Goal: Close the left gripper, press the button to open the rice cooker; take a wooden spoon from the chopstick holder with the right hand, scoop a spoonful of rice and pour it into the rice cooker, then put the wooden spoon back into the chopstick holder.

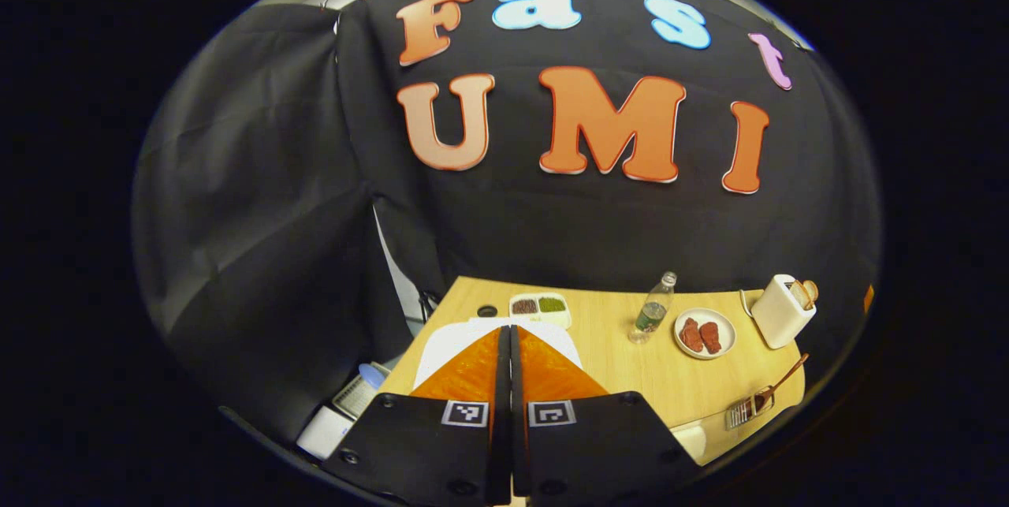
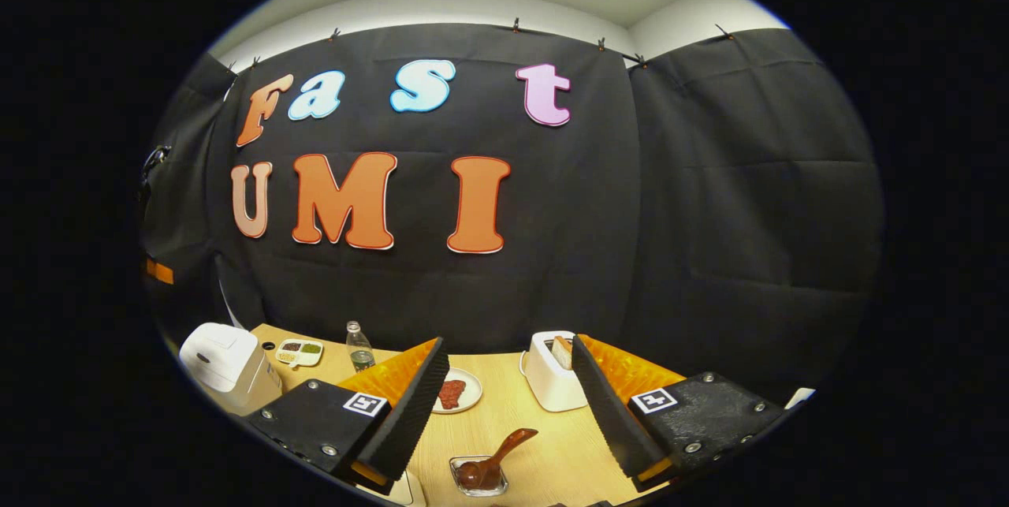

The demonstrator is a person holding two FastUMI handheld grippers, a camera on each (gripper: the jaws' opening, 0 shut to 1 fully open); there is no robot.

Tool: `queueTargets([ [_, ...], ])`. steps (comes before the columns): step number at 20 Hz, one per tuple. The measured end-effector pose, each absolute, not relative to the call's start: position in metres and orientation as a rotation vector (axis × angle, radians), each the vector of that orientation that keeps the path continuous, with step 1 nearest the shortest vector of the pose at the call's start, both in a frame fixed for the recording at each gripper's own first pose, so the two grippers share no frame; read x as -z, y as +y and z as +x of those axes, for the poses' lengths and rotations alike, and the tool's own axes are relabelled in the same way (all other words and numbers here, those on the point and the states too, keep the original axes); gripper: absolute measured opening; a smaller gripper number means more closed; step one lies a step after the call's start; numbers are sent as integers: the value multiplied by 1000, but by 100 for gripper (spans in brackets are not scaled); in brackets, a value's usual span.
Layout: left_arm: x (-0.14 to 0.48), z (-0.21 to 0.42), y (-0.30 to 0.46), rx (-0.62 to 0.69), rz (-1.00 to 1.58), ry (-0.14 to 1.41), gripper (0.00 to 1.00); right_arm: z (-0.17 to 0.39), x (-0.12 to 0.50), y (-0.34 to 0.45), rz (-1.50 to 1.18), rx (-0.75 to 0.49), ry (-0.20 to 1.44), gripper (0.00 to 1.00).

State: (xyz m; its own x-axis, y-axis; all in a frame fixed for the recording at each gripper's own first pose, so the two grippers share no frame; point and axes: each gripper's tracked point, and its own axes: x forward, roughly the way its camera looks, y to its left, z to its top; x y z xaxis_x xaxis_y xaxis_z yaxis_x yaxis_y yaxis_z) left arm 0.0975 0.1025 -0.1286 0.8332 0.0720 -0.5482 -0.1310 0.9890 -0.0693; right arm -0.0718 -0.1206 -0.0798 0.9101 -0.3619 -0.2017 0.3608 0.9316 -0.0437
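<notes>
we see left tool (image 1: 508, 333) closed over rice cooker (image 2: 225, 365) | right tool (image 2: 504, 397) open above wooden spoon (image 2: 493, 460) | both clear of surface (image 2: 544, 444)

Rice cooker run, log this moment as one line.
left gripper: shut, above rice cooker | lid: closed | right gripper: open, empty | wooden spoon: in holder

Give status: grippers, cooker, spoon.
Left gripper shut, empty, above the cooker. Right gripper open, empty. Cooker lid closed. Spoon in its holder, untouched. Nothing in the way.
</notes>
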Motion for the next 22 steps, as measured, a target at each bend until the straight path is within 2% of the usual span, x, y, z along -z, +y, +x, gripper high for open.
queueTargets([
  [2, 162, 99, 106, -118, -150, 718, 5, -80, 85, -125, 4, 395, 221, 97],
  [3, 177, 97, 107, -123, -166, 792, 2, -85, 88, -128, 7, 406, 228, 97],
  [4, 191, 95, 108, -127, -195, 856, 5, -88, 90, -130, 10, 417, 234, 97],
  [6, 213, 91, 103, -115, -264, 967, 5, -94, 97, -134, 15, 437, 253, 97],
  [10, 253, 86, 103, -108, -333, 1100, 5, -102, 105, -138, 26, 460, 282, 97],
  [15, 292, 73, 101, -106, -382, 1204, 5, -101, 116, -137, 37, 459, 308, 97],
  [21, 284, 78, 102, -99, -396, 1133, 5, -96, 134, -131, 53, 434, 335, 97],
  [22, 273, 85, 102, -89, -393, 1071, 5, -95, 136, -131, 55, 427, 342, 97],
])
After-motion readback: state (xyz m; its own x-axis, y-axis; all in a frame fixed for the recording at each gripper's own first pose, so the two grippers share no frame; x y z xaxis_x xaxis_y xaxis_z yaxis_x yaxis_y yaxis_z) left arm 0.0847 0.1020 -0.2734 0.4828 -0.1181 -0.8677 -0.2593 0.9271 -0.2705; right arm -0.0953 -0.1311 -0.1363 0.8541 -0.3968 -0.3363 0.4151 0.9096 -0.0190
